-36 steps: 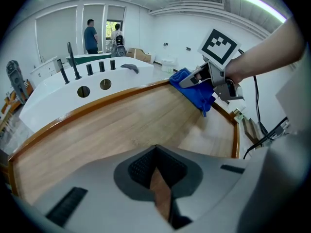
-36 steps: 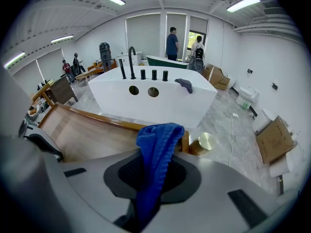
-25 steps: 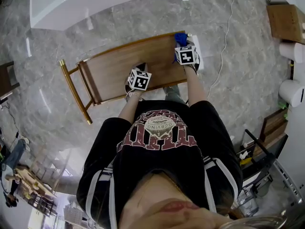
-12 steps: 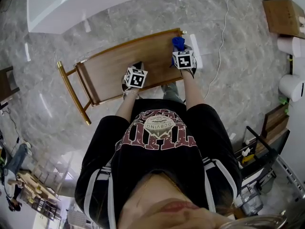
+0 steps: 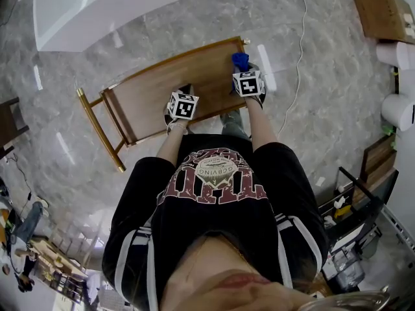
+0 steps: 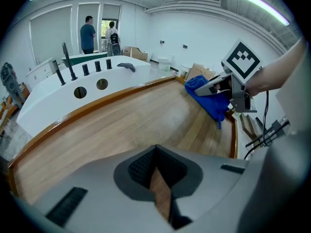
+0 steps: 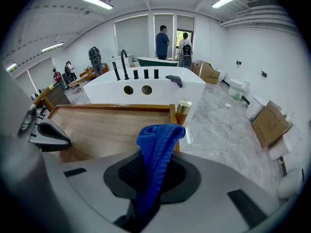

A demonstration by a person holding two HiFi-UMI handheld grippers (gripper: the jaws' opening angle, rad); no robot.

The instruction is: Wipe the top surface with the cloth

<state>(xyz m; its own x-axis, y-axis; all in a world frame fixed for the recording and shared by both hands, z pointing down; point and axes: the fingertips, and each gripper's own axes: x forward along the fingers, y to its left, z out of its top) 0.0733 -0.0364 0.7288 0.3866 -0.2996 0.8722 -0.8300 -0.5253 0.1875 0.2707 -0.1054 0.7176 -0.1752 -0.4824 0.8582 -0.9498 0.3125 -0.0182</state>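
Observation:
The wooden top surface [image 5: 162,86] of a gold-framed cart lies in front of me. My right gripper [image 5: 243,70] is shut on a blue cloth [image 5: 240,59] at the top's right end; in the right gripper view the cloth [image 7: 156,152] sticks up from between the jaws over the wood [image 7: 107,125]. My left gripper [image 5: 178,99] hovers near the front edge, jaws shut with nothing between them [image 6: 158,181]. The left gripper view shows the wooden top [image 6: 121,130] ahead, with the cloth [image 6: 210,97] and the right gripper [image 6: 228,89] at its far right.
A white bathtub [image 5: 117,5] stands just behind the cart, its taps [image 7: 136,74] visible in the right gripper view. A gold corner post [image 7: 183,111] marks the cart's right end. Cardboard boxes [image 5: 382,15] and a white cable [image 5: 301,50] lie on the marble floor.
Both grippers have shifted slightly left and further over the top, the right one carrying the blue cloth with it.

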